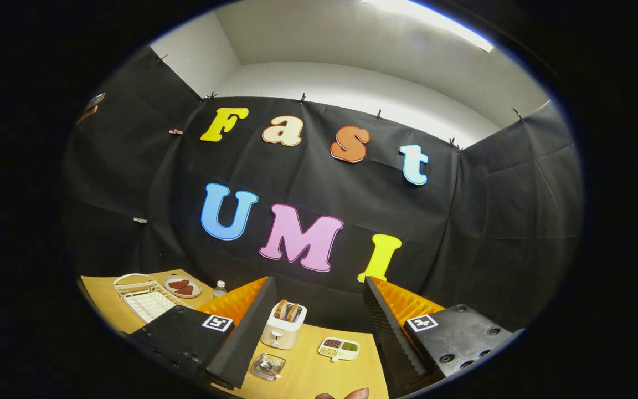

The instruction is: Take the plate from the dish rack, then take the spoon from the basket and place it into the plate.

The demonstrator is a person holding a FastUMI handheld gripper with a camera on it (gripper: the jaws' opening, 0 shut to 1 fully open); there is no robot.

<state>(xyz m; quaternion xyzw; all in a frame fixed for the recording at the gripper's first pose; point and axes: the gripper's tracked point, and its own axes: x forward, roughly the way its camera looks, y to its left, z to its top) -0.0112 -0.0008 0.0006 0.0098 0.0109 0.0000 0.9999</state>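
- gripper (319,327) held high above the table (308,363), fingers spread apart, grasping nothing.
- plate (182,286) lies flat near the far left corner, beside the dish rack (143,299); first step apparently done.
- spoon (267,367) sits in the clear basket (268,367) near the front edge; transfer outstanding.

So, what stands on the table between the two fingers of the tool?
In the gripper view, the open tool frames a toaster, a clear basket holding the spoon, and a divided tray.
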